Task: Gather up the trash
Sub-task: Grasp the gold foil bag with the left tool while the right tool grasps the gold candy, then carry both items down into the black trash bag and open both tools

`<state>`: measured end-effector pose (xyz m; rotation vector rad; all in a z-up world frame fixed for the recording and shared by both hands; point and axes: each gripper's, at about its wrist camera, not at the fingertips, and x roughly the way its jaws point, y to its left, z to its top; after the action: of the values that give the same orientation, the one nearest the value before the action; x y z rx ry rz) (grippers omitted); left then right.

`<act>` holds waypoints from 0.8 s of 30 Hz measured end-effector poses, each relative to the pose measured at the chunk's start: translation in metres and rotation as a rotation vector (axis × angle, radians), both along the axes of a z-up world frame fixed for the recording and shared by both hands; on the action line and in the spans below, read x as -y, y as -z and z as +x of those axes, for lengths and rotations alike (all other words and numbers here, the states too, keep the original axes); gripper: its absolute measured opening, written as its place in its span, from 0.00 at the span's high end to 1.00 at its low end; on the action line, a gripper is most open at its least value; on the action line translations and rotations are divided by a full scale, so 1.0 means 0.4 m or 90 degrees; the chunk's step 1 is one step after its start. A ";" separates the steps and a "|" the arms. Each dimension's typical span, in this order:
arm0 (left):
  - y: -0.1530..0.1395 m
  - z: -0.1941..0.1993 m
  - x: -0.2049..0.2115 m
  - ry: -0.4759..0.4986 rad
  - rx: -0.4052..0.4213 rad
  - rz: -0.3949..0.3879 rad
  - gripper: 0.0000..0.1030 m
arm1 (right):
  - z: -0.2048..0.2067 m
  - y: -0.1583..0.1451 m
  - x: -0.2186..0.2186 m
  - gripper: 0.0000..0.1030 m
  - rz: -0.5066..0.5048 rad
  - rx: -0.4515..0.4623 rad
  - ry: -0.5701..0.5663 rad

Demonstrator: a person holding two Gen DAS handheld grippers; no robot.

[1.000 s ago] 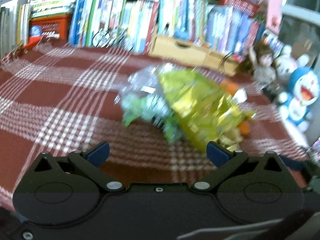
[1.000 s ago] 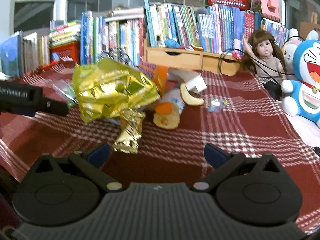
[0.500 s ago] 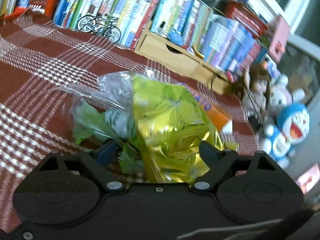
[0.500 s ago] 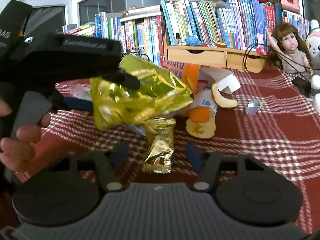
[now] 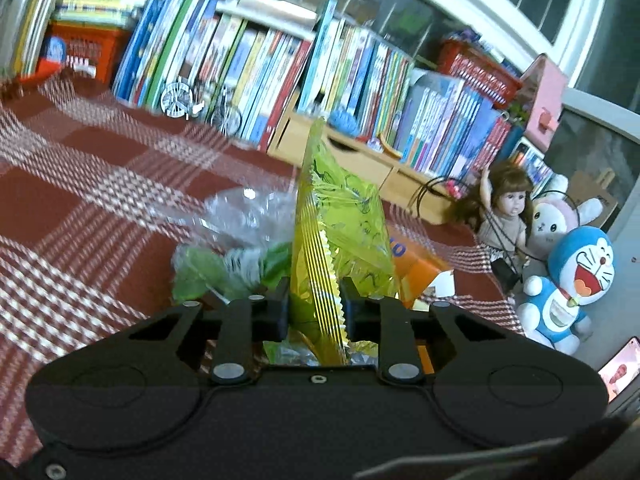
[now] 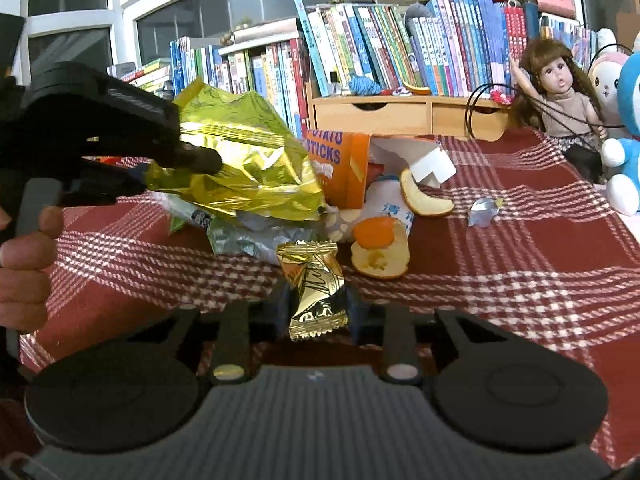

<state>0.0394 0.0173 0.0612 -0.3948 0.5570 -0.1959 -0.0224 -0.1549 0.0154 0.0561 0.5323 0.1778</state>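
My left gripper [image 5: 314,304] is shut on the edge of a large crinkled yellow-green foil bag [image 5: 340,216], which stands up between its fingers. From the right wrist view the same foil bag [image 6: 244,160] is pinched by the left gripper [image 6: 184,160] over the trash pile. My right gripper [image 6: 316,308] is shut on a small gold candy wrapper [image 6: 314,288]. Beside it lie orange peels [image 6: 380,248], an orange potato sticks box [image 6: 340,168], a white bottle [image 6: 394,208], a silver wrapper [image 6: 484,212] and a clear bag with green scraps [image 5: 224,264].
A red and white plaid cloth [image 6: 520,264] covers the table. Books [image 6: 360,48] and a wooden drawer unit [image 6: 400,114] line the far edge. A doll [image 6: 560,84] and blue plush toy [image 5: 572,280] sit at the right. A person's hand [image 6: 24,256] holds the left gripper.
Both grippers went from open to shut: the left closed on the foil bag's edge, the right moved forward and closed on the gold candy wrapper.
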 end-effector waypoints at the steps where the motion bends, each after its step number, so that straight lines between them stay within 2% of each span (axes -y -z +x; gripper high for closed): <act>1: -0.008 -0.015 -0.004 0.000 0.012 0.004 0.79 | -0.006 -0.004 -0.002 0.67 -0.004 0.005 0.001; 5: -0.042 -0.083 -0.020 0.009 0.061 0.019 0.80 | -0.022 -0.018 -0.002 0.67 -0.009 0.024 0.003; 14: -0.080 -0.240 -0.091 0.022 0.100 0.017 0.80 | -0.088 -0.034 0.000 0.68 0.007 0.035 0.001; 18: -0.074 -0.333 -0.117 0.033 0.103 0.028 0.80 | -0.138 -0.042 -0.003 0.68 0.011 0.034 -0.011; 24: -0.039 -0.479 -0.119 0.031 0.072 0.071 0.80 | -0.229 -0.039 -0.023 0.68 0.021 0.013 -0.043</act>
<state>-0.1523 0.0649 0.0766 -0.2604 0.4639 -0.2309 -0.1140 -0.1458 0.0310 0.0681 0.5110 0.2524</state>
